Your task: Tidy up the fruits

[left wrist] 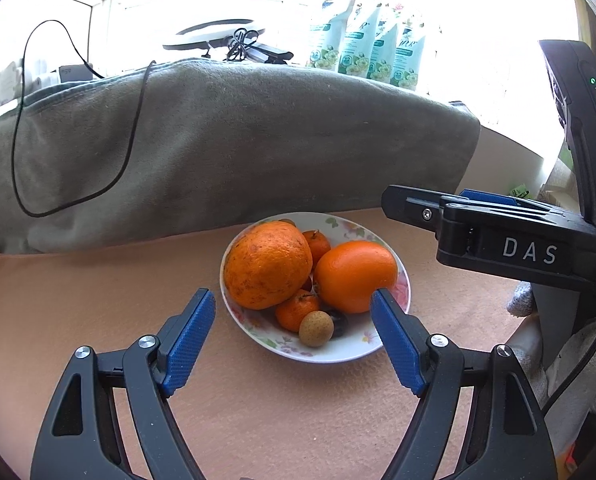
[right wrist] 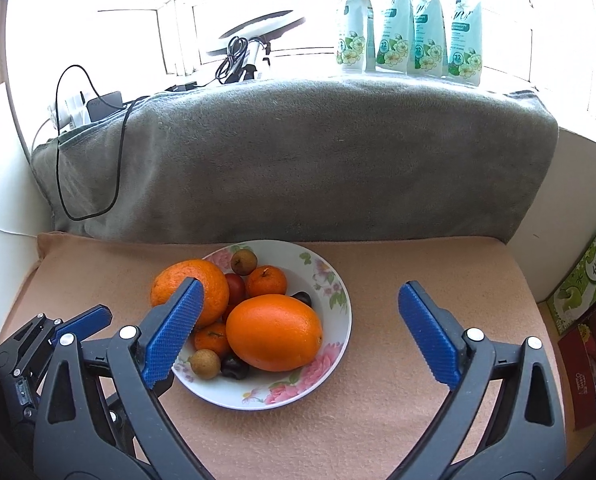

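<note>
A floral white bowl point(left wrist: 350, 350) point(right wrist: 330, 276) sits on a peach mat and holds a rough large orange point(left wrist: 267, 264) point(right wrist: 213, 280), a smooth orange point(left wrist: 354, 276) point(right wrist: 273, 332), small tangerines point(left wrist: 295, 312) point(right wrist: 266, 280), brown longans point(left wrist: 316, 328) point(right wrist: 205, 364) and dark cherries point(right wrist: 233, 366). My left gripper point(left wrist: 291, 300) is open and empty, just in front of the bowl. My right gripper point(right wrist: 300, 292) is open and empty, above the bowl's right side; it also shows in the left wrist view point(left wrist: 478, 224).
A grey towel-covered ledge point(left wrist: 217, 140) point(right wrist: 298, 152) rises behind the mat, with a black cable point(left wrist: 73, 196) hanging over it. Several detergent pouches point(right wrist: 410, 24) stand on the sill. Boxes point(right wrist: 582, 280) stand at the right edge of the mat.
</note>
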